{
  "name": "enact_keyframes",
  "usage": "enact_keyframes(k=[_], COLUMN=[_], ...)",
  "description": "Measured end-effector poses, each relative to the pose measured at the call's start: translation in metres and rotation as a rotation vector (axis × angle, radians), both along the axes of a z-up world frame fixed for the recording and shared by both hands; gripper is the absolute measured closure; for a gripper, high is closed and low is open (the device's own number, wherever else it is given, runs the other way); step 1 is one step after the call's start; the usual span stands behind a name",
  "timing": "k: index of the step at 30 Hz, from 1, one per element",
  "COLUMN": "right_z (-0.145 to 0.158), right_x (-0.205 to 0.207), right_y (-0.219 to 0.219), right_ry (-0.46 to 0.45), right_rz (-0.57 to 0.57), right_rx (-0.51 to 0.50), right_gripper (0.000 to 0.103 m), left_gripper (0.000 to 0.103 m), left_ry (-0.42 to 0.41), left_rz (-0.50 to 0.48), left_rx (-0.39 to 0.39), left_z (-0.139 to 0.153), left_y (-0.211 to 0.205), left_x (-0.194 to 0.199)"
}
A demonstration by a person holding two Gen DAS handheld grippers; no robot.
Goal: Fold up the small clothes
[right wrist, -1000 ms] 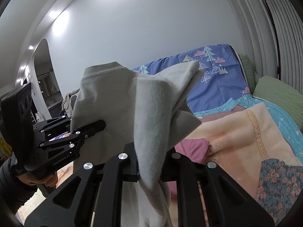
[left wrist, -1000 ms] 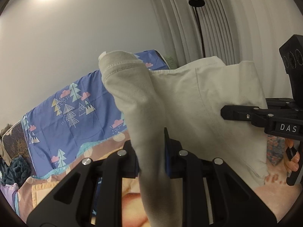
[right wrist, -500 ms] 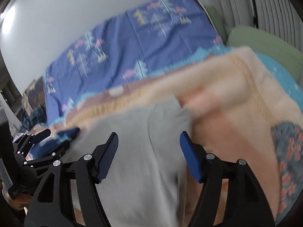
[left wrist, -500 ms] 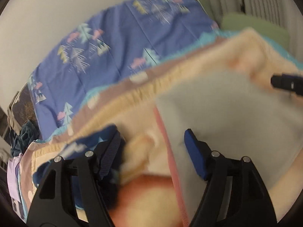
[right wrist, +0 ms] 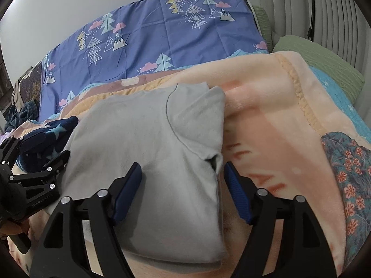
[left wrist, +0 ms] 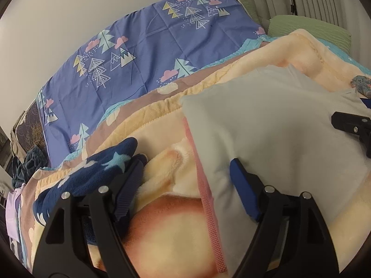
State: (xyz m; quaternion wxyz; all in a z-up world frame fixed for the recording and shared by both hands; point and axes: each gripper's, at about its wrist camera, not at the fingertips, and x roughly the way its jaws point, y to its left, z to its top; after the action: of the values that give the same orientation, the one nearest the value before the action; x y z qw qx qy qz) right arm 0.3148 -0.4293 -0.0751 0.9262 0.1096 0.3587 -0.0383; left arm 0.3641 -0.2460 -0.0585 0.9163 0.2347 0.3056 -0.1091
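Observation:
A pale grey T-shirt [right wrist: 148, 139] lies folded flat on the peach fleece blanket [right wrist: 266, 106]; it also shows in the left wrist view [left wrist: 273, 125]. My right gripper [right wrist: 183, 183] is open, its jaws straddling the shirt's near right corner. My left gripper [left wrist: 185, 176] is open at the shirt's left edge, one pad over the shirt, the other by a navy star-print garment [left wrist: 102, 169]. The left gripper also shows in the right wrist view [right wrist: 34, 169], at the shirt's left side.
A navy star-print garment [right wrist: 48, 134] lies left of the shirt. A floral garment [right wrist: 347, 176] lies at the right. A blue tree-print sheet [right wrist: 150, 37] covers the back, with a green pillow [right wrist: 320, 64] by the curtains. Dark clothes [left wrist: 25, 164] are piled far left.
Both grippers held the shirt up in the air a second ago. They have lowered it onto the blanket and opened, and the shirt now lies flat.

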Motion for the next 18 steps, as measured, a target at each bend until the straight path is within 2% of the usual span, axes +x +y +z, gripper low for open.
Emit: enact_keyframes(k=[2,7,10,12,14,18], right_z=[-0.001,0.003,0.01,0.014,0.02,0.04], right_x=[-0.002,-0.019,-0.045,-0.068,-0.094,-0.144], right_y=[-0.005,-0.025,-0.039,-0.041,-0.033,-0.012], right_ry=[-0.003,-0.078,-0.135,-0.138,-0.139,-0.144], right_rz=[-0.015,-0.112,-0.201,-0.204,-0.186,-0.157], right_rx=[0.027,0.091,0.163,0.202,0.172,0.05], right_gripper=[0.022,0.021,0.021,0.021,0.021,0.019], left_gripper=[0.019,0.015,0.013,0.006,0.003,0.002], left_ry=[0.0,0.001,-0.02,-0.044,-0.064,-0.086], left_rz=[0.009,0.033,-0.001,-0.04,-0.069,-0.086], left_rx=[-0.011,-0.019,-0.036,-0.065,-0.106,-0.178], left_z=[0.0,0.009,0.023,0.035,0.045,0.059], left_y=[0.002,0.007,0.01,0.013,0.016,0.024], left_x=[0.001,-0.01,-0.04,-0.069,-0.097,-0.153])
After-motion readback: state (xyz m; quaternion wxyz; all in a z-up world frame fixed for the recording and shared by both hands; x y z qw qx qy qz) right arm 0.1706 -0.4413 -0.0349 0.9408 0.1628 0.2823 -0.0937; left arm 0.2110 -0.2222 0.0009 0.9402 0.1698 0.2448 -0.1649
